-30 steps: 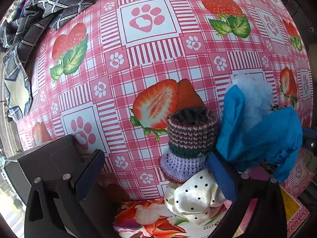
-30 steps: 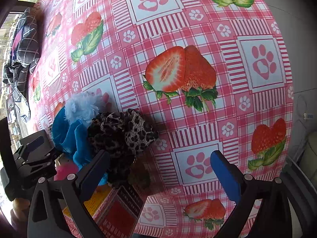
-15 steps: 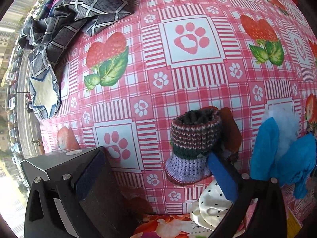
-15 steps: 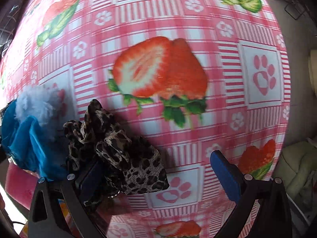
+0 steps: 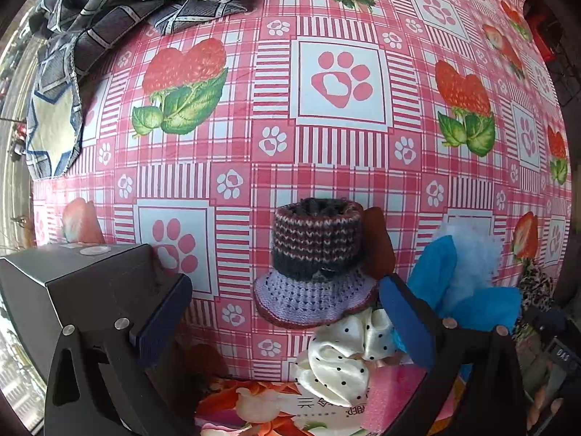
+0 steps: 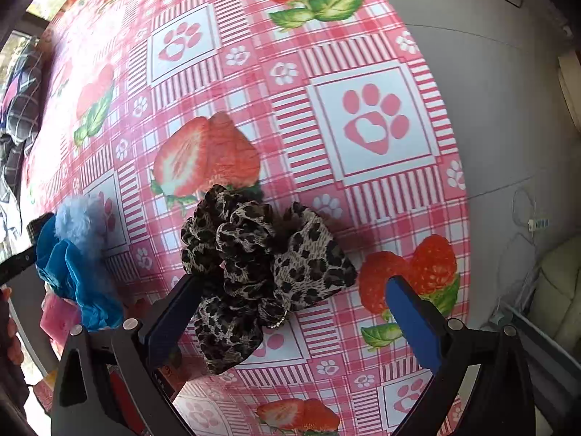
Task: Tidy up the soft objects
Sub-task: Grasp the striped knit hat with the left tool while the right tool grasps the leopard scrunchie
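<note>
A striped knitted cuff [image 5: 315, 258] with a lilac brim stands on the table just ahead of my left gripper [image 5: 287, 319], which is open and empty. Below the cuff lies a white polka-dot scrunchie [image 5: 337, 356], beside the right finger. A blue and pale fluffy scrunchie [image 5: 468, 272] sits to the right; the right wrist view has the same blue scrunchie [image 6: 72, 265] at left. A leopard-print scrunchie [image 6: 261, 265] lies between the fingers of my right gripper [image 6: 294, 319], close to its left finger. That gripper is open and grips nothing.
A black box [image 5: 83, 283] sits behind the left gripper's left finger. Dark patterned cloth [image 5: 120, 11] is heaped at the far left corner. A flowered packet [image 5: 276, 407] and a pink sponge [image 5: 388, 396] lie near the front edge. The table edge [image 6: 461, 189] drops to grey floor on the right.
The left gripper has swung left, so the knitted cuff now sits between its fingers' line. The right gripper has closed in on the leopard scrunchie, which now lies between its fingers.
</note>
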Available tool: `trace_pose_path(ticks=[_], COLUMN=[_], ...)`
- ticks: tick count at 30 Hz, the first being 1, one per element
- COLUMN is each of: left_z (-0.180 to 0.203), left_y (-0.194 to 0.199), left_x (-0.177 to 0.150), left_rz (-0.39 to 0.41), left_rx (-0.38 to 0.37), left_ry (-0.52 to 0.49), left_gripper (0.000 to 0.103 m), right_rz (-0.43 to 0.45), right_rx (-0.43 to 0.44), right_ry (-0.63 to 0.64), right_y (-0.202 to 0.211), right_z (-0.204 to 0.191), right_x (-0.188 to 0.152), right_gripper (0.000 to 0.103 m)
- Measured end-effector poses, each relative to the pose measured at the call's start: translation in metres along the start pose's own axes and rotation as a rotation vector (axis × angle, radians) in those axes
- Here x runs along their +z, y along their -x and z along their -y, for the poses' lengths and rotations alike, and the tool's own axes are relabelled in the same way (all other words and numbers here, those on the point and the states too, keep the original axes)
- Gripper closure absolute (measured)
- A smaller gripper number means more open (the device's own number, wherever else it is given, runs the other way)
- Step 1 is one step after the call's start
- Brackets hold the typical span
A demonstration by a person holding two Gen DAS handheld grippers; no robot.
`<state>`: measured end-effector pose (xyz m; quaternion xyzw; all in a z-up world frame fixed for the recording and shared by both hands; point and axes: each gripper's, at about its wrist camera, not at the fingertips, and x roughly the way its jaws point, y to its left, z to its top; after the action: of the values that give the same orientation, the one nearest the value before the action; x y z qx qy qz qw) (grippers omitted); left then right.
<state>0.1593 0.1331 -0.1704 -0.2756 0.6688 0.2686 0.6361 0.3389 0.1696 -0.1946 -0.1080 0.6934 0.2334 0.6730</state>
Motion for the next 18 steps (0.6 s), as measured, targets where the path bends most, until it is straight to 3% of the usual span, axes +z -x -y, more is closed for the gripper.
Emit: trace_pose_path(ticks=[9,15,18], left_z=[0.005,0.007,0.006], left_y=[-0.031,-0.051,-0.054], left_x=[0.005,0.001,0.0], left_rz=[-0.051,-0.068,-0.071], left_rx=[0.004,0.007,-0.014], left_ry=[0.028,0.037,0.044], left_gripper=[0.0,0.0,0.0], right_rz=[-0.036,-0.048,-0.065], right_rx=[-0.091,-0.075,-0.075], right_ry=[0.089,0.095,0.094], right_y=[-0.039,-0.034,-0.034], right_z=[-0.031,-0.032,-0.02], right_x=[0.002,-0.028,-0.019], right_gripper=[0.001,0.0,0.0])
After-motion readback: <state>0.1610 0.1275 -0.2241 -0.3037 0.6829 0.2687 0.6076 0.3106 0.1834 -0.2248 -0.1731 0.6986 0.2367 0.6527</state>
